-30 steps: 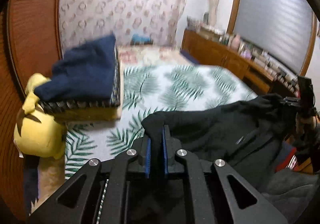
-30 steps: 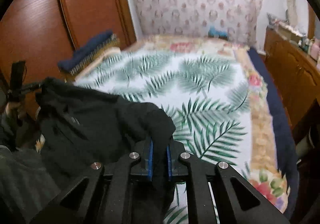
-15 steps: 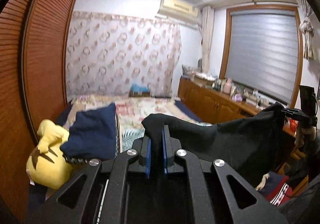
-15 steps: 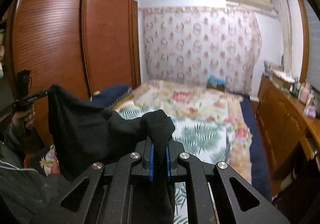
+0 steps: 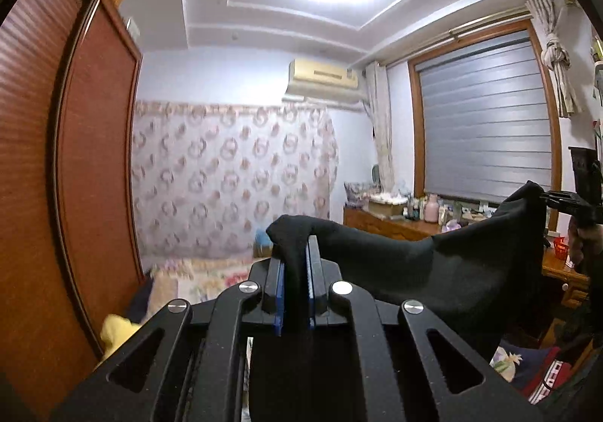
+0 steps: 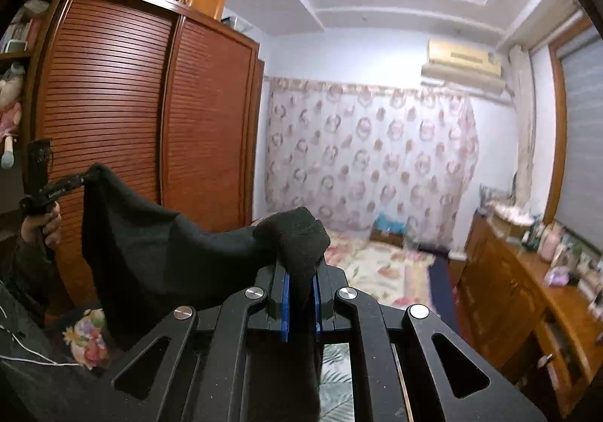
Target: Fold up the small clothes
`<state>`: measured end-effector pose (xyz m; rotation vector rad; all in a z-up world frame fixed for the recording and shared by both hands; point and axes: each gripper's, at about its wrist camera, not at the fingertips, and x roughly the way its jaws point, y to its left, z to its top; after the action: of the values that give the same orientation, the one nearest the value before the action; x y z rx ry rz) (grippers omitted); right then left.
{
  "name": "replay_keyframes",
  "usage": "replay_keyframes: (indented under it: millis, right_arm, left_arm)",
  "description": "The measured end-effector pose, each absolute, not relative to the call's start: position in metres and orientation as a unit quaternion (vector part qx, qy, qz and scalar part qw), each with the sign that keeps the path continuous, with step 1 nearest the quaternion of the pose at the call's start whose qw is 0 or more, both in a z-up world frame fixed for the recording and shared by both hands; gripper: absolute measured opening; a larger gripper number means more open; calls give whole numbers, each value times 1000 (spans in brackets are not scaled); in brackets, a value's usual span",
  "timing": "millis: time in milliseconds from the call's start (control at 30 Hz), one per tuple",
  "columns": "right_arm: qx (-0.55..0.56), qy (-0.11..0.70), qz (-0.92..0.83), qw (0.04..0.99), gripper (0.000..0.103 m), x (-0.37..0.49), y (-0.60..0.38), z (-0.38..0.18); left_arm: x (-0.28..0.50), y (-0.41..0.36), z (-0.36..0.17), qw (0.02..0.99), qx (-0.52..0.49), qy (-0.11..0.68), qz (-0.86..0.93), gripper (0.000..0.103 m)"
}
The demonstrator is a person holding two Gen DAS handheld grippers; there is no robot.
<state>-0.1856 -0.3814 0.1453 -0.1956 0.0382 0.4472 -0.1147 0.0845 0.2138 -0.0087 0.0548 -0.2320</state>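
A black garment [image 5: 433, 271] hangs stretched in the air between my two grippers. My left gripper [image 5: 294, 256] is shut on one bunched corner of it. My right gripper [image 6: 300, 271] is shut on the other corner of the garment [image 6: 150, 252]. In the left wrist view the right gripper [image 5: 557, 198] shows at the far right, pinching the cloth. In the right wrist view the left gripper [image 6: 71, 182] shows at the far left, held by a hand. Both grippers are raised high and point toward the far wall.
A bed with a floral and leaf-print cover [image 6: 377, 267] lies below and ahead. A wooden louvred wardrobe [image 6: 150, 120] stands on the left. A wooden dresser with small items [image 6: 527, 282] runs along the right. A yellow plush toy [image 5: 117, 331] lies low left.
Both grippers have lifted the black garment up off the bed and tilted upward. The views now show the wall and ceiling; the cloth hangs spread between them.
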Motion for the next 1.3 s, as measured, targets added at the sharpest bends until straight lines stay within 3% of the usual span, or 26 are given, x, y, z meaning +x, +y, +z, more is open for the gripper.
replay_keyframes:
  millis: [167, 433, 833, 1133, 1300]
  right_arm:
    - [-111, 10, 183, 977, 9, -194, -377, 139]
    - [-108, 47, 146, 982, 9, -147, -344, 138]
    - [-99, 162, 131, 973, 9, 39, -317, 96]
    - [-85, 236, 123, 960, 9, 167, -296, 92]
    - [-80, 267, 132, 951, 9, 195, -304, 89]
  left_arm:
    - [-103, 79, 217, 992, -1, 11, -123, 10]
    - [-28, 55, 204, 992, 16, 47, -116, 10]
    - [163, 29, 95, 980, 46, 175, -82, 10]
    - [237, 22, 39, 965, 42, 252, -65, 10]
    - [262, 21, 12, 955, 40, 290, -59, 10]
